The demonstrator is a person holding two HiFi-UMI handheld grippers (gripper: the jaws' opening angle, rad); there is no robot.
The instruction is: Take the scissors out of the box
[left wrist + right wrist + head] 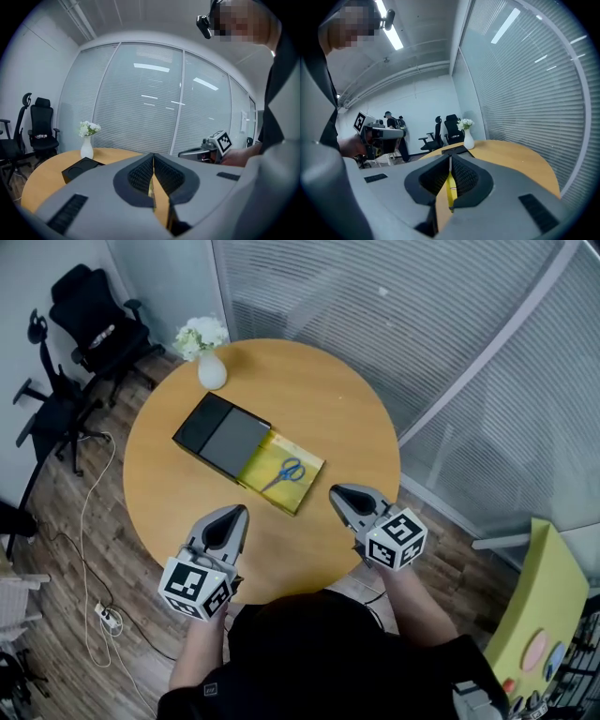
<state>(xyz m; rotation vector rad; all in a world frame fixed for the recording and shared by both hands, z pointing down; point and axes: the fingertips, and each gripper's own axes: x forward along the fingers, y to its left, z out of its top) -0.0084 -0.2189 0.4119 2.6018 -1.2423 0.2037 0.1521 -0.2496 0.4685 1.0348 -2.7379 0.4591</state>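
Observation:
Blue-handled scissors (284, 472) lie in a yellow drawer (302, 491) pulled out of a flat black box (220, 435) on the round wooden table (328, 399). My left gripper (238, 513) hovers over the table's near edge, left of the drawer, with its jaws shut and nothing in them. To the drawer's right, my right gripper (338, 493) is also shut and empty. In the left gripper view the pads (140, 176) meet, and the box (79, 168) lies ahead on the left. The right gripper view shows closed pads (461, 177) with a yellow strip of drawer behind them.
A white vase of flowers (210, 364) stands at the table's far edge beside the box. Black office chairs (94, 324) and a floor cable with a power strip (103, 615) are on the left. Glass walls with blinds (422, 324) run behind. A yellow board (544, 606) stands at right.

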